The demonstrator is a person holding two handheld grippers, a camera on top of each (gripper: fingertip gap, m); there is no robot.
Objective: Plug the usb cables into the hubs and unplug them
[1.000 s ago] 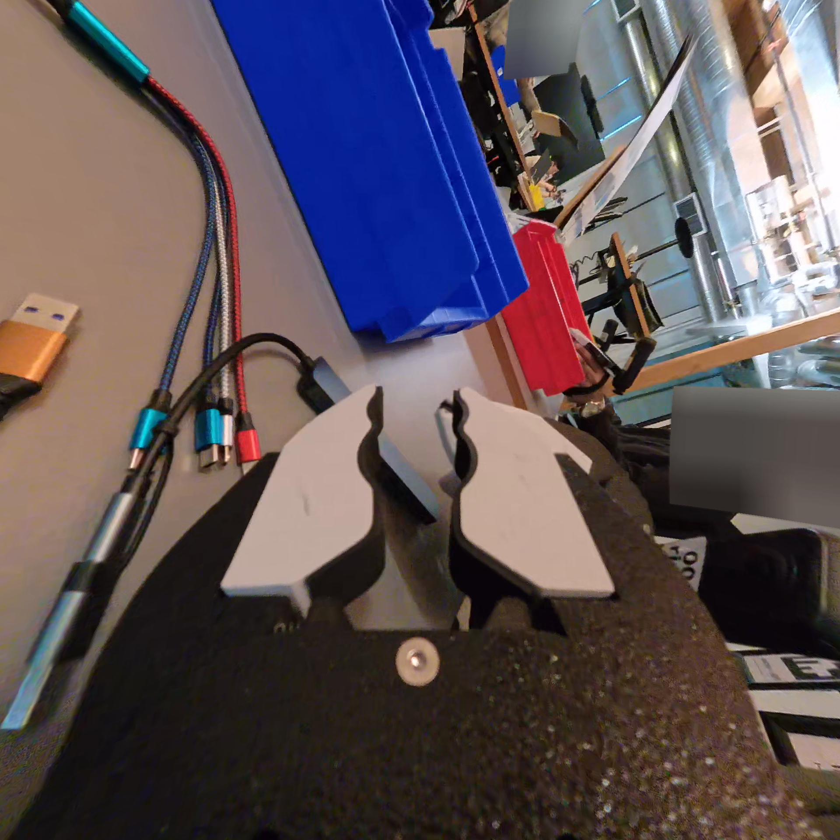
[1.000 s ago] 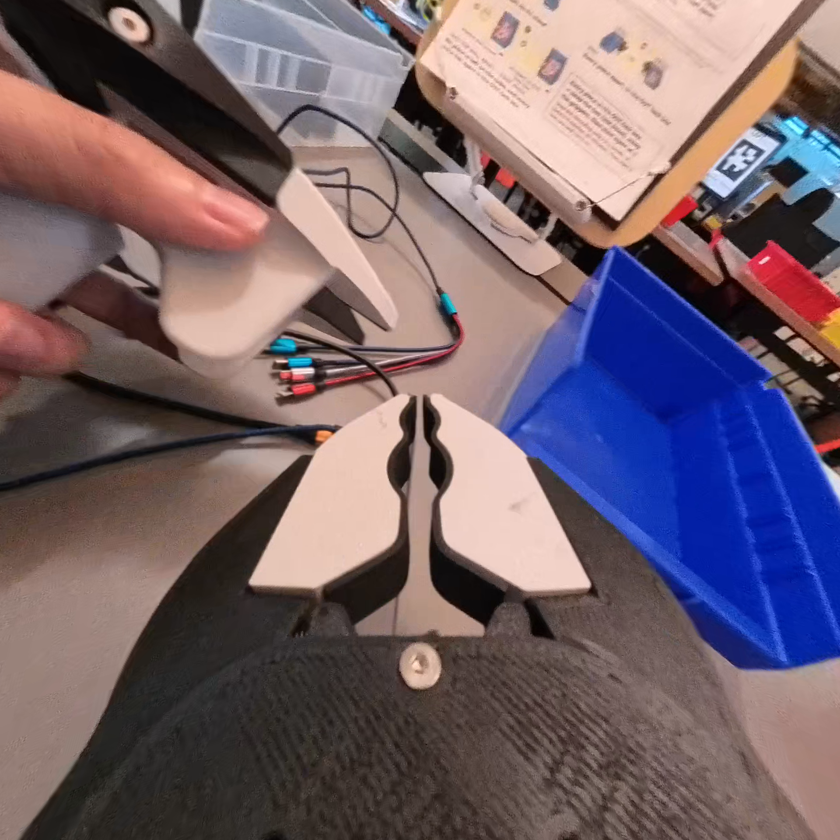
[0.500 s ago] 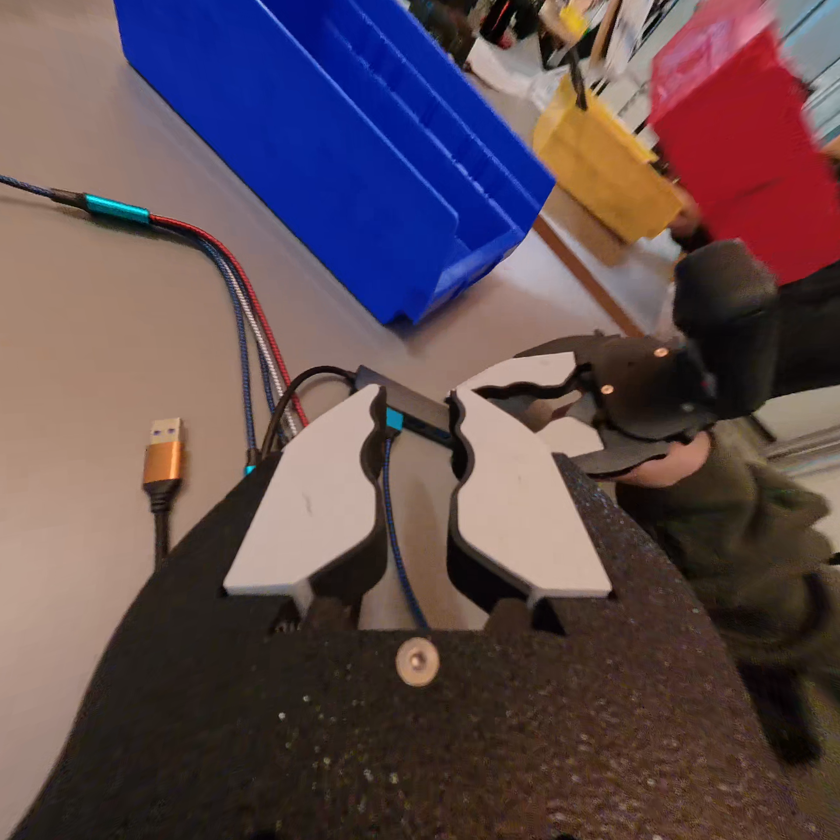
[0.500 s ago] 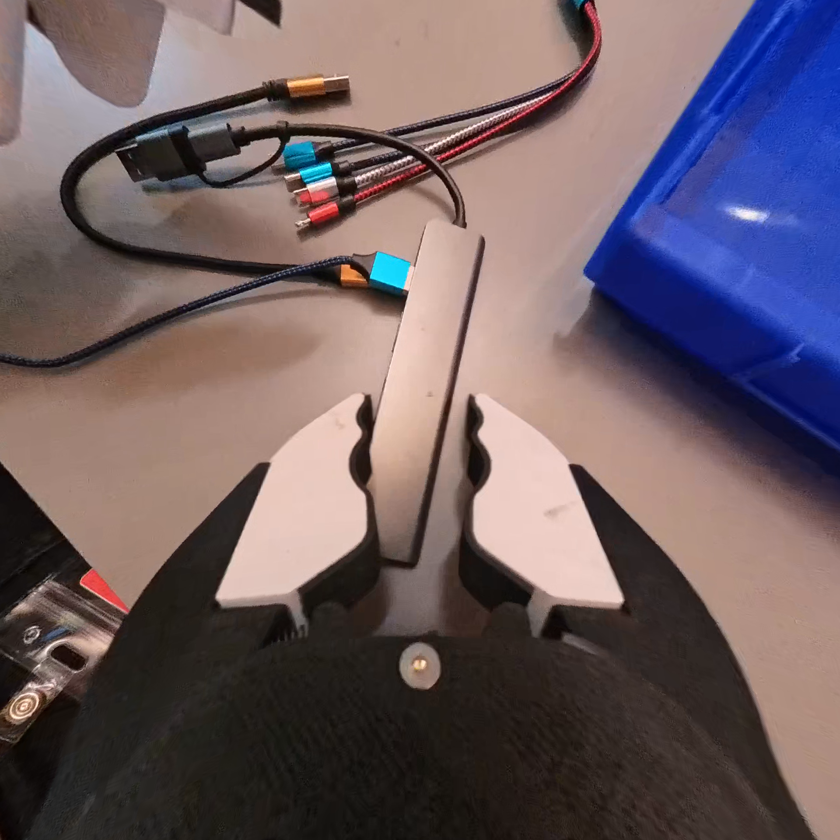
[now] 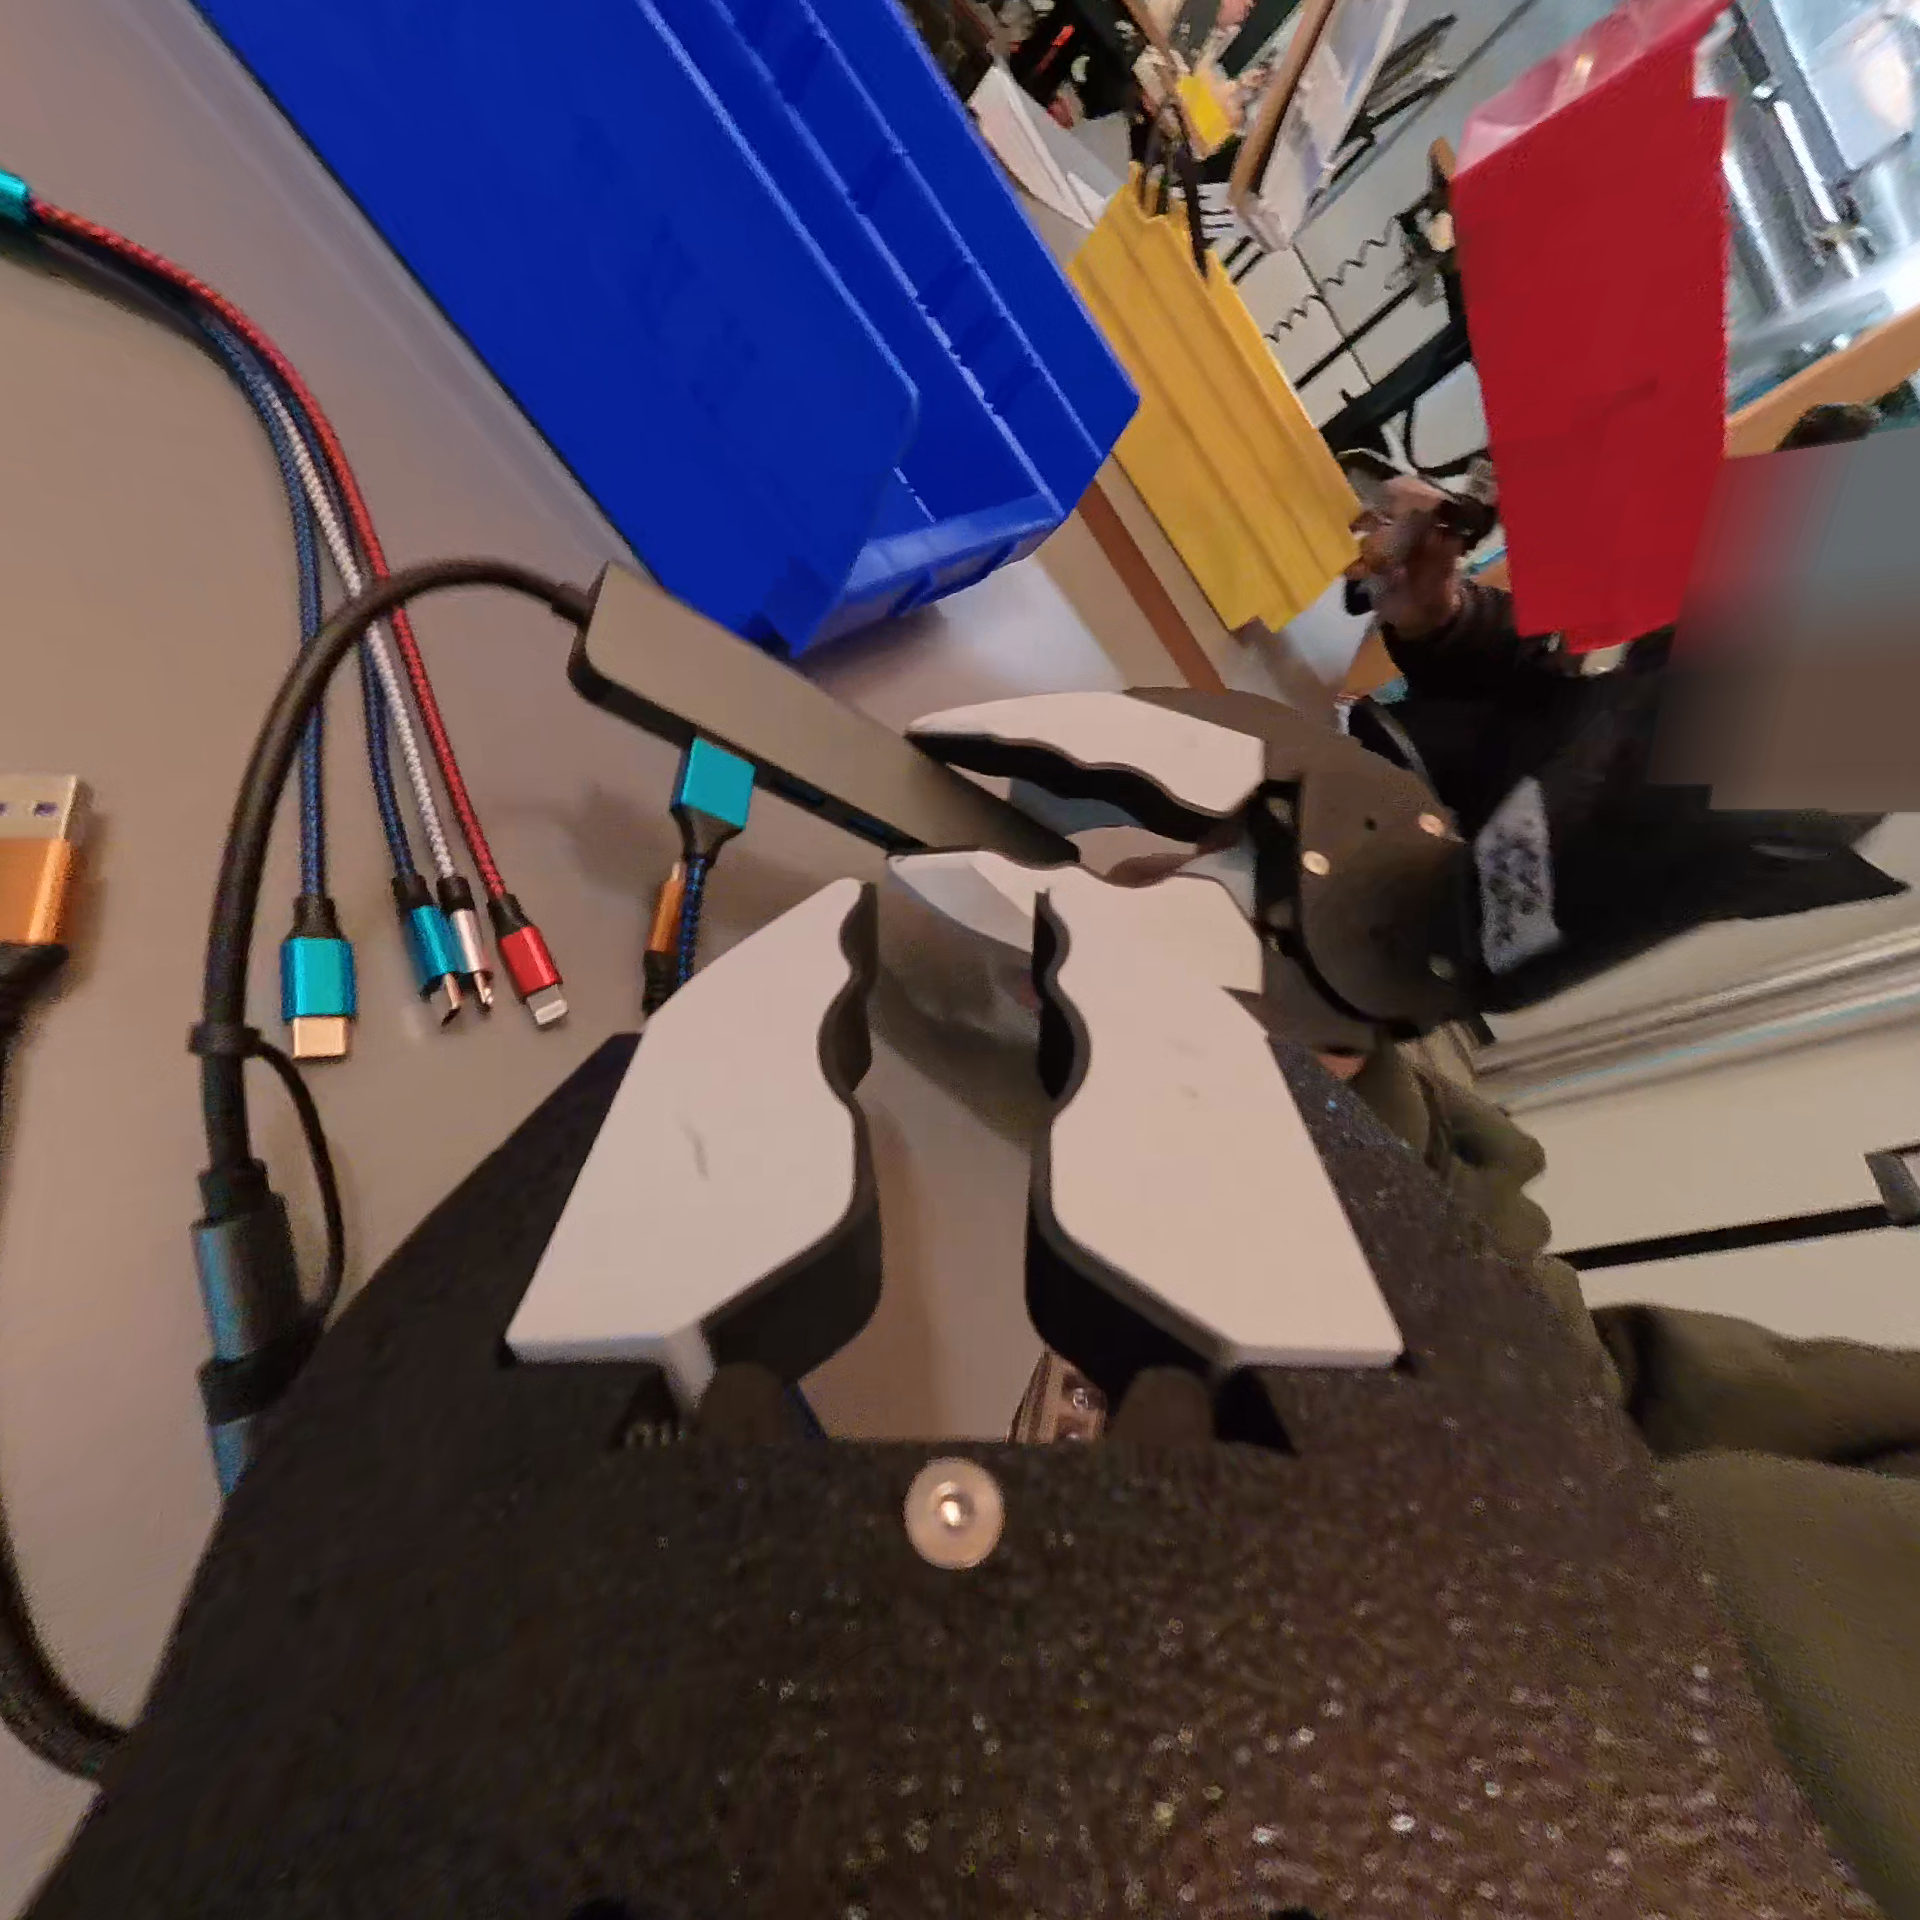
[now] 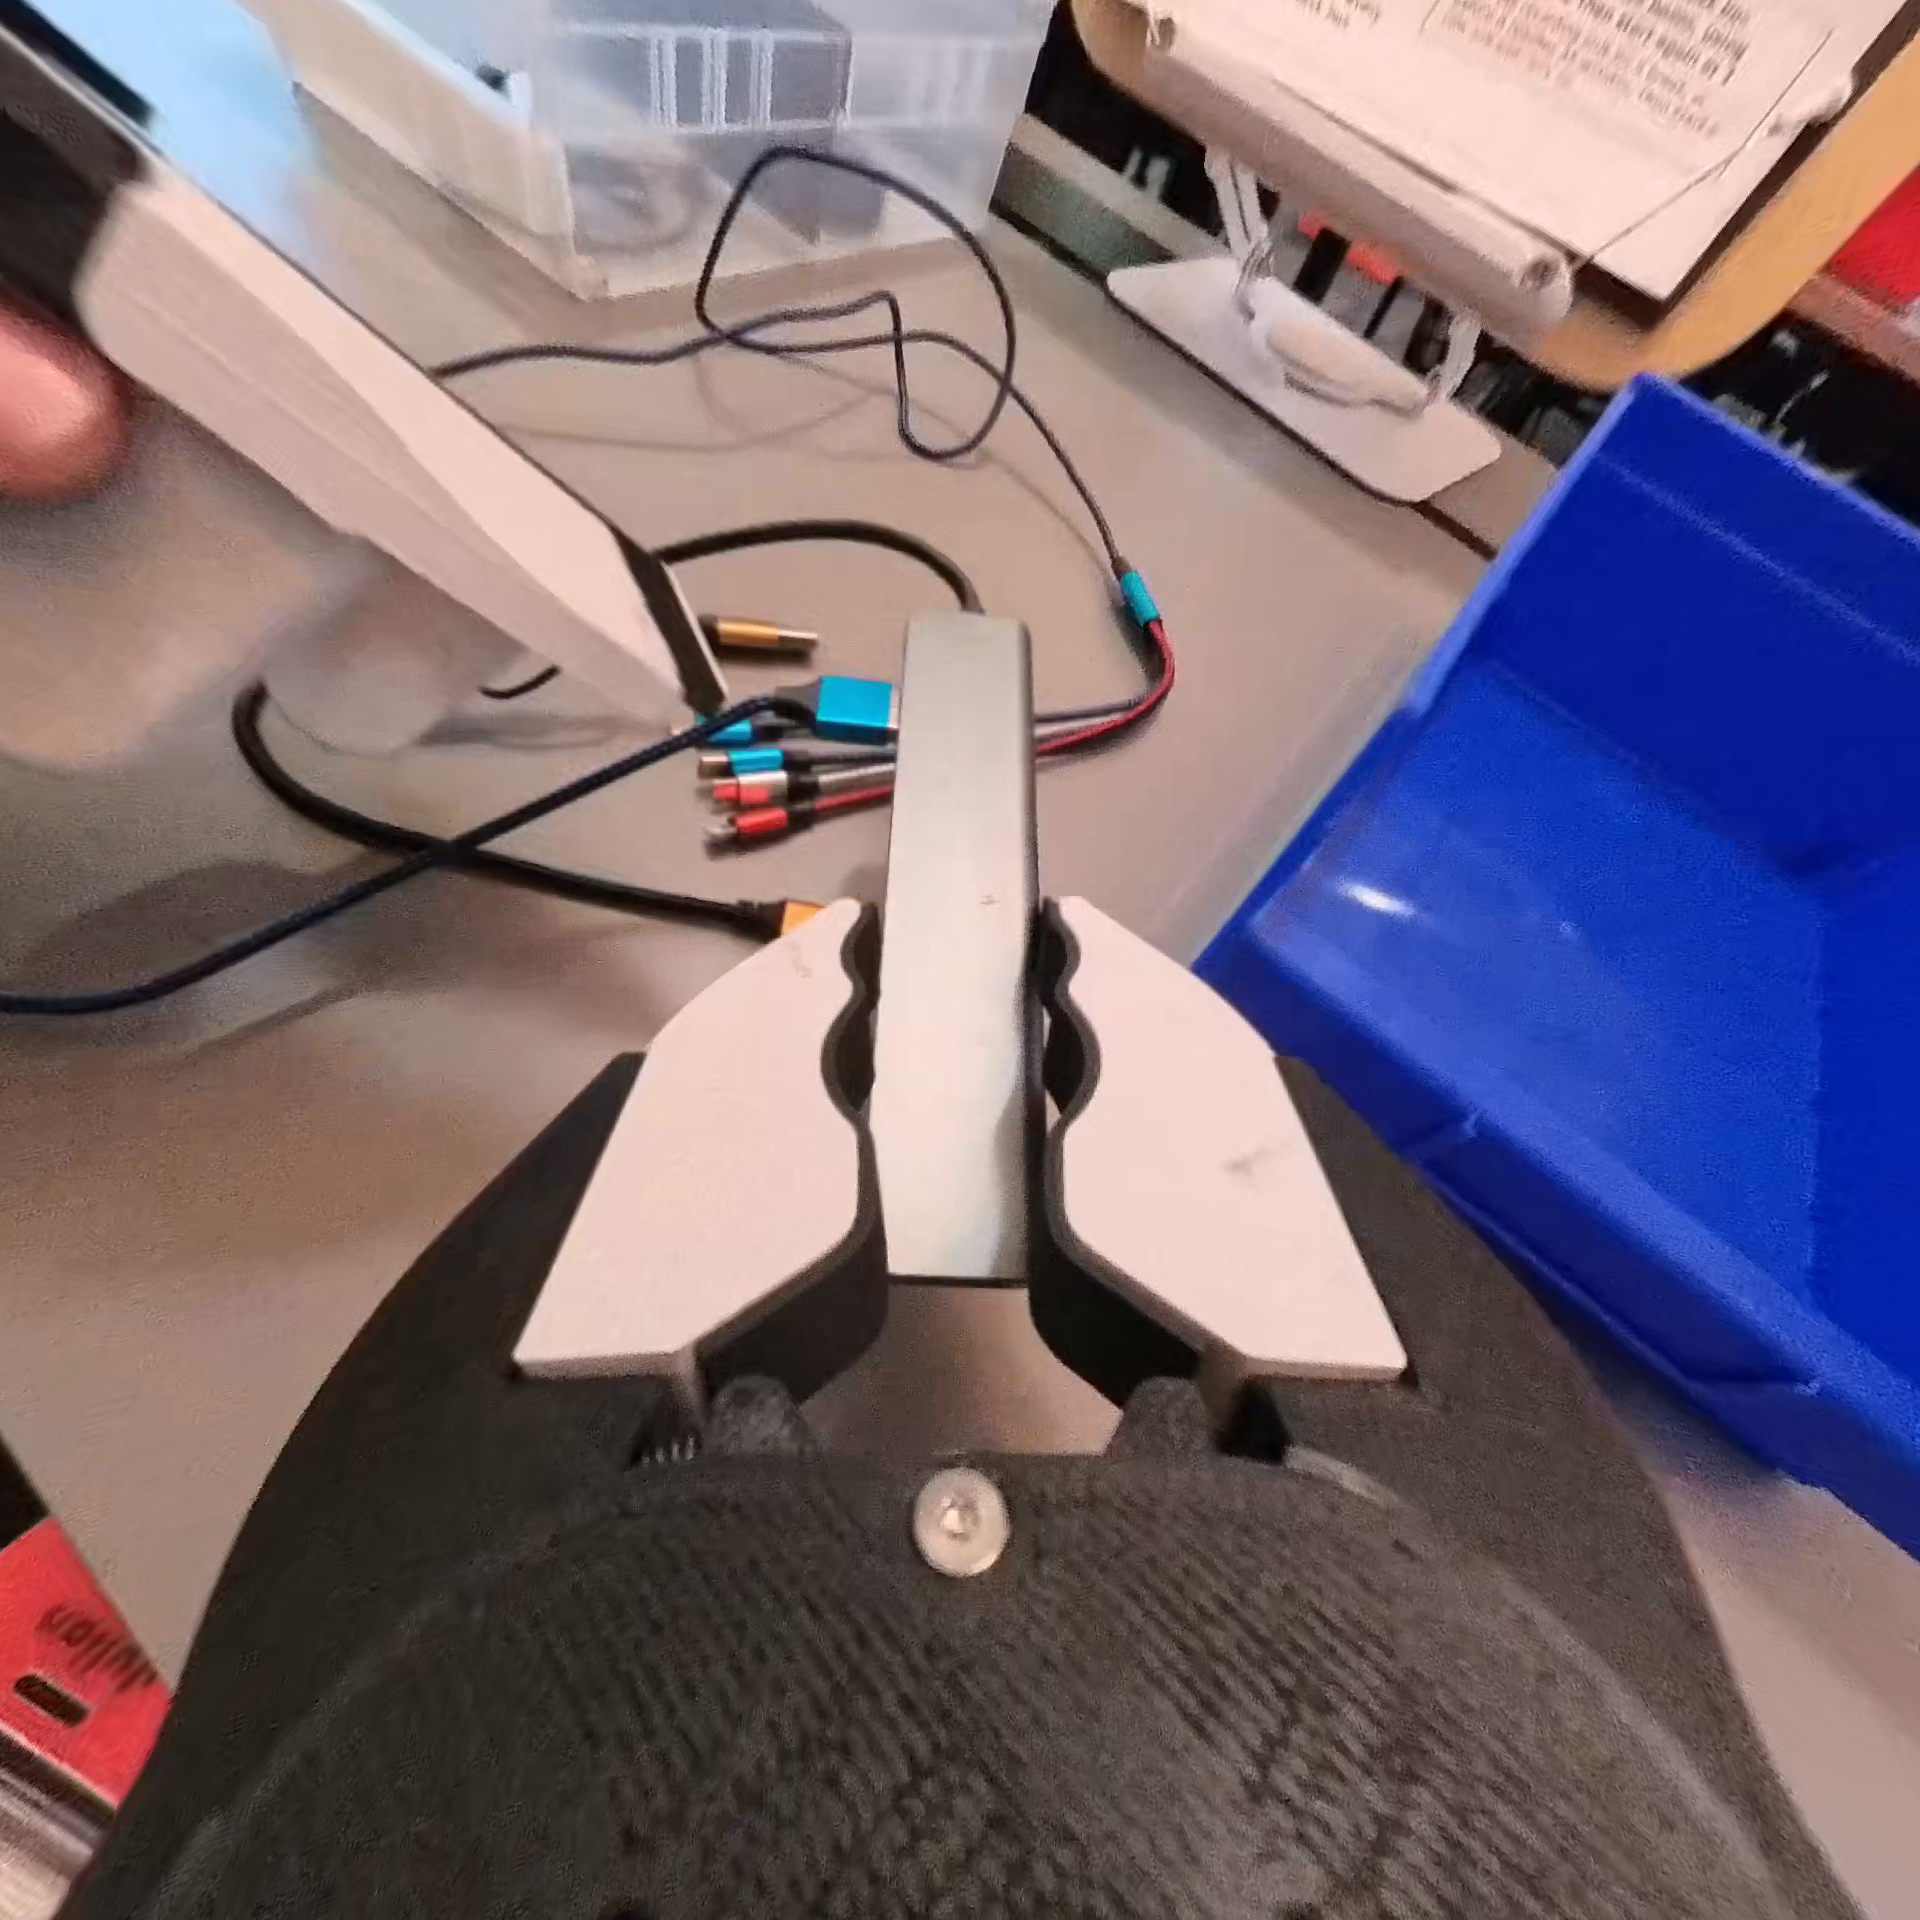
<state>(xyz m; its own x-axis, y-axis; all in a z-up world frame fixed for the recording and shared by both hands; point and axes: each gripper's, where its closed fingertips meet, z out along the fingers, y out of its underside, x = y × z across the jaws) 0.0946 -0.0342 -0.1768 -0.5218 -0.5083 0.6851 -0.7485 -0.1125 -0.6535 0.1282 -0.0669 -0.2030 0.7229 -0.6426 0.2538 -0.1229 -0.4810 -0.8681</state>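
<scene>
Right hand-held gripper (image 6: 956, 914) clamping the grey hub (image 6: 961, 831); left one standing open.

The right hand-held gripper is squeezing the hub's near end between its fingers, holding it tilted above the grey surface (image 6: 260, 1143), its far end pointing past the blue bin (image 6: 1662, 883). A blue-plugged cable (image 6: 852, 709) is sitting in the hub's side port. The left hand-held gripper (image 5: 951, 925) is hovering just beside that plug with its jaws apart and nothing between them. A bundle of loose coloured cable ends (image 5: 436, 935) is lying on the surface near an orange plug (image 5: 36, 862).
</scene>
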